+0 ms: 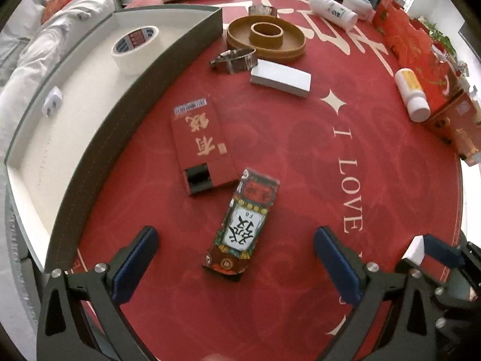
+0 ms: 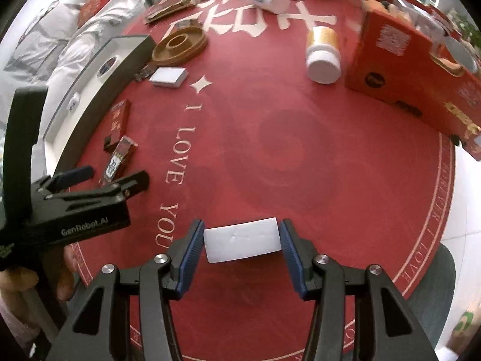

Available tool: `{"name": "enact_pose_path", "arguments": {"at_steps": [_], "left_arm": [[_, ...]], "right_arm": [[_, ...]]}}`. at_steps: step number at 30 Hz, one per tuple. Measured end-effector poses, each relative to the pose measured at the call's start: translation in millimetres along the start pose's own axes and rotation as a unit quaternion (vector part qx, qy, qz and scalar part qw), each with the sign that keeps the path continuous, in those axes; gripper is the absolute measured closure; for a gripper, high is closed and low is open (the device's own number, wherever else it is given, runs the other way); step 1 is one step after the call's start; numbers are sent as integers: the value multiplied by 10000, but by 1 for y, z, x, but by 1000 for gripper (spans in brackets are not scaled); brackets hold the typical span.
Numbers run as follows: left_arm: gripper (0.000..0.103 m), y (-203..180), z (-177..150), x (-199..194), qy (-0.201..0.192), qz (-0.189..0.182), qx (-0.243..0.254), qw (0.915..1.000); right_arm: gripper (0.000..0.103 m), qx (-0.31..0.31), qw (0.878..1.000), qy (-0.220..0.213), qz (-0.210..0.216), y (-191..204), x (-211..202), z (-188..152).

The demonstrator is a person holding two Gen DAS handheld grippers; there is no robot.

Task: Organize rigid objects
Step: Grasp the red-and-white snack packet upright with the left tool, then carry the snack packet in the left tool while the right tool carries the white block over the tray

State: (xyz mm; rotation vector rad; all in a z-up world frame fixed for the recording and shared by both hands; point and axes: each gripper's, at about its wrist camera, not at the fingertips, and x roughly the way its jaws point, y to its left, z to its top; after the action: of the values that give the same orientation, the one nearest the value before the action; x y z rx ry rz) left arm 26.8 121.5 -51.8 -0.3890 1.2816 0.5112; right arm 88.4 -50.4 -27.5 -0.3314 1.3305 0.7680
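Observation:
My left gripper (image 1: 236,258) points down at the red tablecloth and is open. A patterned box with a black character on white (image 1: 243,222) lies flat between its spread fingers, and the pads are well clear of it. Just beyond lies a red box with gold characters (image 1: 201,144). My right gripper (image 2: 242,225) is shut on a small white box (image 2: 240,240), held above the cloth near the table's front edge. A second white box (image 1: 281,78) rests farther back. In the right wrist view, the left gripper (image 2: 115,177) is over the patterned box (image 2: 118,159).
A grey-walled open box (image 1: 99,138) along the left holds a tape roll (image 1: 135,45) and a white plug (image 1: 52,100). Behind are a brown round tray (image 1: 266,37), a metal clip (image 1: 234,60) and white bottles (image 1: 412,94). A red carton (image 2: 405,69) stands at the right.

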Motion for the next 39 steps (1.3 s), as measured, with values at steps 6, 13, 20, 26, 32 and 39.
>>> {"name": "enact_pose_path", "arguments": {"at_steps": [6, 13, 20, 26, 32, 39], "left_arm": [[10, -7, -4, -3, -47, 19, -4, 10000], [78, -30, -27, -23, -220, -191, 495, 9983], [77, -13, -58, -37, -178, -296, -18, 9994], [77, 1, -59, -68, -640, -63, -287, 9975], [77, 15, -68, -89, -925, 16, -449, 9947], [77, 14, -68, -88, -965, 31, -420, 9944]], "right_arm": [[32, -445, 9985, 208, -249, 15, 8, -2], [52, -926, 9918, 290, -832, 28, 8, -14], [52, -494, 9964, 207, -650, 9, -2, -24], [52, -320, 9982, 62, -496, -2, -18, -27], [52, -514, 9975, -32, -483, 12, -29, -31], [52, -703, 9961, -18, -537, 29, -29, -30]]}}
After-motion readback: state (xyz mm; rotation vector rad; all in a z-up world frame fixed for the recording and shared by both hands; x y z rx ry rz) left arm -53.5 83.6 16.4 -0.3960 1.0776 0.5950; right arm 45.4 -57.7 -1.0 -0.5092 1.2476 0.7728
